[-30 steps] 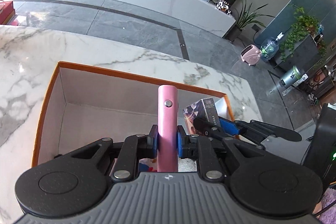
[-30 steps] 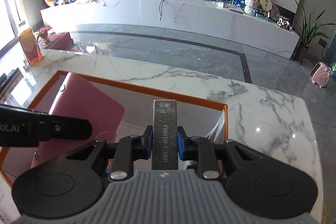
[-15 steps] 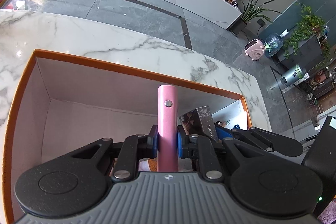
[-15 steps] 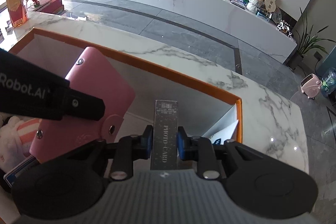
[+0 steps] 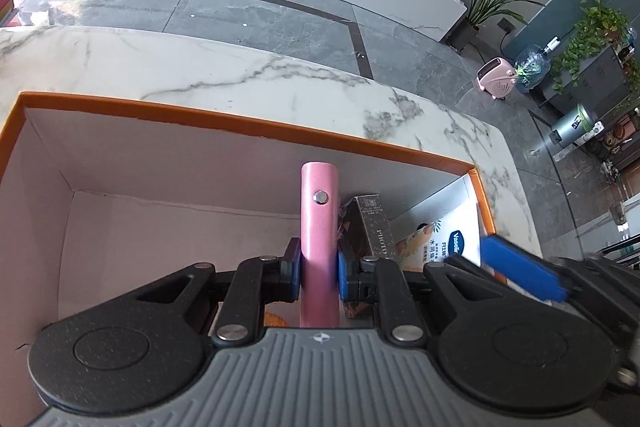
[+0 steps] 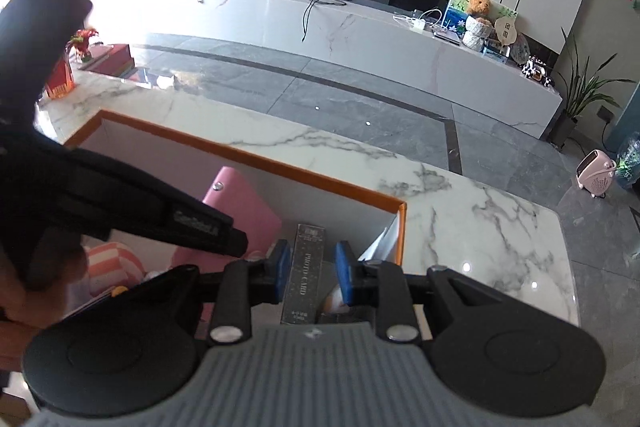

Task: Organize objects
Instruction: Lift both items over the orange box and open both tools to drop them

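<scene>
An open box with an orange rim (image 5: pixel 240 123) (image 6: pixel 256 159) sits on the marble table. My left gripper (image 5: pixel 319 269) is shut on a pink snap-button case (image 5: pixel 319 211) (image 6: pixel 240 203), held edge-up inside the box. A dark box lettered PHOTO CARD (image 5: pixel 374 227) (image 6: pixel 307 267) stands in the box just right of the case. My right gripper (image 6: pixel 313 263) hovers over it with its jaws narrowly apart, and a gap shows beside the right pad. In the left wrist view its blurred blue fingers (image 5: pixel 520 273) are well to the right of that box.
A white Vaseline pack (image 5: pixel 448 243) leans in the box's right end. A pink striped plush (image 6: pixel 108 267) lies at its near left. A hand (image 6: pixel 24 287) holds the left gripper. The marble table (image 5: pixel 200 67) ends beyond the box, with grey floor below.
The left gripper has sunk deeper into the box with the pink case. The right gripper has let go of the PHOTO CARD box and pulled back to the right. That box stays inside.
</scene>
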Motion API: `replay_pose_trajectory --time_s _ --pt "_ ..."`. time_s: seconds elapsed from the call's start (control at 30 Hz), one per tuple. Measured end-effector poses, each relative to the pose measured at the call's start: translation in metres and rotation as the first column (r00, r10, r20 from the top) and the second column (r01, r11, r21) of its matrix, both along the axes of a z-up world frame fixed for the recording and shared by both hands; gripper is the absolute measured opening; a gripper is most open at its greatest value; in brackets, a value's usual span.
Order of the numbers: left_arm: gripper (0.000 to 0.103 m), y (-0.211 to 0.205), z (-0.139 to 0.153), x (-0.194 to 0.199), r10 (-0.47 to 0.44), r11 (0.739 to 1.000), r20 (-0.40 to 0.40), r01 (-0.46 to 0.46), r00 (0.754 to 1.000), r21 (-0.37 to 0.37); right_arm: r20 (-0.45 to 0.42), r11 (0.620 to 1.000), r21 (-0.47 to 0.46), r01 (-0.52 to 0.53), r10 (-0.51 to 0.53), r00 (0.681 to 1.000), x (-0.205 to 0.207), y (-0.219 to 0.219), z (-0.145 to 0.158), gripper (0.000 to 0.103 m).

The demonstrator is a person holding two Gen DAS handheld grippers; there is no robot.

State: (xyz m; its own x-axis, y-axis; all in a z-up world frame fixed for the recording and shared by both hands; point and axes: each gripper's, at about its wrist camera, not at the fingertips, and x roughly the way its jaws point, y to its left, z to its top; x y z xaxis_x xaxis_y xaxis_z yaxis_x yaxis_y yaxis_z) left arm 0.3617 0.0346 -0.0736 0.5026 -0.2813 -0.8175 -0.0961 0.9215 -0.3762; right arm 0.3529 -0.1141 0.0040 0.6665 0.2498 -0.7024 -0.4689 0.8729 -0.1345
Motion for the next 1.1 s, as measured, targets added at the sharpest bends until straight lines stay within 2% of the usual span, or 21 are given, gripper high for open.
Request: replay_pose_trajectory --time_s 0.2,0.37,0.53,0.77,1.0,1.1 --pt "0.02 -0.017 -0.012 0.011 0.001 0.999 -0.03 0.0 1.0 0.041 0.018 0.998 0.038 0.054 -0.055 0.998 -0.01 -0.023 0.014 0.026" --pt "0.02 -0.023 -0.016 0.016 -0.015 1.0 -0.036 0.015 0.999 0.008 0.011 0.998 0.033 0.061 -0.061 0.998 -0.011 -0.03 0.009 0.026" --pt "0.02 -0.036 -0.014 0.018 -0.041 0.997 -0.034 0.043 0.999 0.056 -0.017 0.997 0.036 0.071 -0.071 0.997 -0.009 -0.033 0.0 0.026" --pt "0.027 -0.034 -0.01 0.015 -0.054 0.999 -0.016 0.054 0.998 0.003 -0.021 0.997 0.042 0.071 -0.07 0.997 -0.009 -0.034 -0.003 0.026" --pt "0.027 -0.042 -0.007 0.013 -0.093 0.995 -0.013 0.093 0.996 0.045 -0.026 0.996 0.047 0.076 -0.075 0.997 -0.01 -0.035 -0.002 0.026" --pt "0.027 -0.048 -0.003 0.011 -0.115 0.989 -0.003 0.114 0.993 0.09 -0.031 0.996 0.049 0.077 -0.075 0.997 -0.013 -0.035 -0.001 0.026"
